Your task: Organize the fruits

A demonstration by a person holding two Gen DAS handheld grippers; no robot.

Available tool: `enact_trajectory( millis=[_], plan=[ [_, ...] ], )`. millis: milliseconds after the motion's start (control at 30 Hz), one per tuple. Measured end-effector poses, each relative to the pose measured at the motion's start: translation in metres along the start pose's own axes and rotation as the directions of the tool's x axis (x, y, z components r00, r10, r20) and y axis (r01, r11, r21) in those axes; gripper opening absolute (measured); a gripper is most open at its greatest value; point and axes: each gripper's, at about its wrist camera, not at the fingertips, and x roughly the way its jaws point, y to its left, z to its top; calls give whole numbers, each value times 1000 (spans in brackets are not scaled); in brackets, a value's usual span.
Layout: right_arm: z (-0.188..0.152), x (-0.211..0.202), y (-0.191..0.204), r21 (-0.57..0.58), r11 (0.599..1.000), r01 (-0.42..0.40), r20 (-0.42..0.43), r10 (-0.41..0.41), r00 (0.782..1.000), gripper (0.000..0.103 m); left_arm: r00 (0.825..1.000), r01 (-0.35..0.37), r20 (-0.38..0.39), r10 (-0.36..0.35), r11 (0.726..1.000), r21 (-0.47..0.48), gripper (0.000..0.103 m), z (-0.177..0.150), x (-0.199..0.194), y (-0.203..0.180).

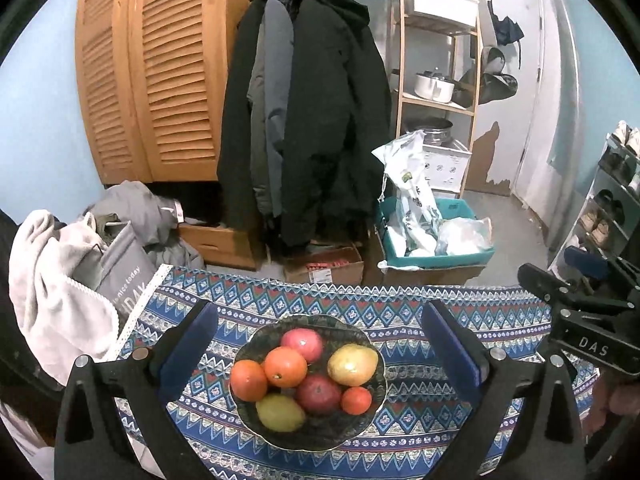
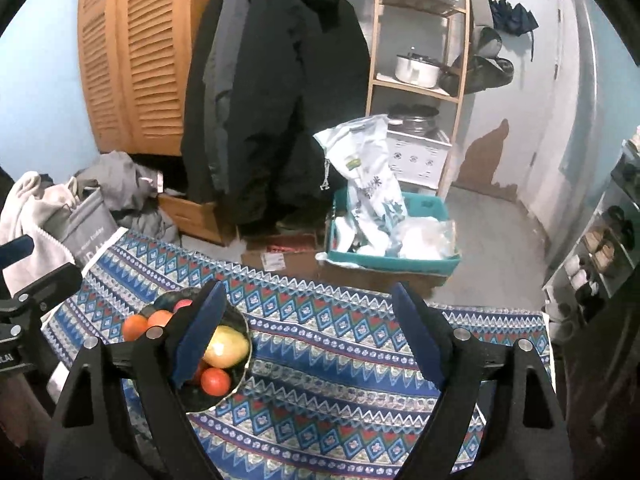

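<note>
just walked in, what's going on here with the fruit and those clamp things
A person holds a two-finger gripper in each hand above a table with a patterned cloth. A dark bowl on it holds seven fruits: three orange, two red, two yellow. The left gripper hangs open over the bowl, framing it between its fingers. The right gripper is open too, over bare cloth to the bowl's right. Neither holds anything, so no fruit is being handled.

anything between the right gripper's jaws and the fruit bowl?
No. In the right wrist view the right gripper is open over bare patterned tablecloth; the fruit bowl sits at its left finger, which hides part of it.
</note>
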Motion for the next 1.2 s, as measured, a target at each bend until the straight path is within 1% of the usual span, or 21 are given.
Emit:
enact_trajectory(
  millis=[133,833,933,1033,1200],
  plan=[
    [-2,0,-6,11,1000,5,-2,-5,1000,84,1000,-17,0,17,1000,4,103,0,0,-3],
    [-5,-1,-13,3,1000,15,-10,-15,1000,84,1000,-3,-22,4,1000,18,103,1,1,-15],
    [-5,-1,-15,1,1000,16,-13,-16,1000,84,999,-18,-32,19,1000,16,103,0,3,-15],
    [-5,0,-16,-3,1000,17,-16,-17,1000,84,999,-17,-42,18,1000,6,103,-1,4,-13],
    [-5,0,-15,-7,1000,17,-16,-17,1000,84,999,-28,-36,28,1000,11,102,-1,3,-15]
  ],
)
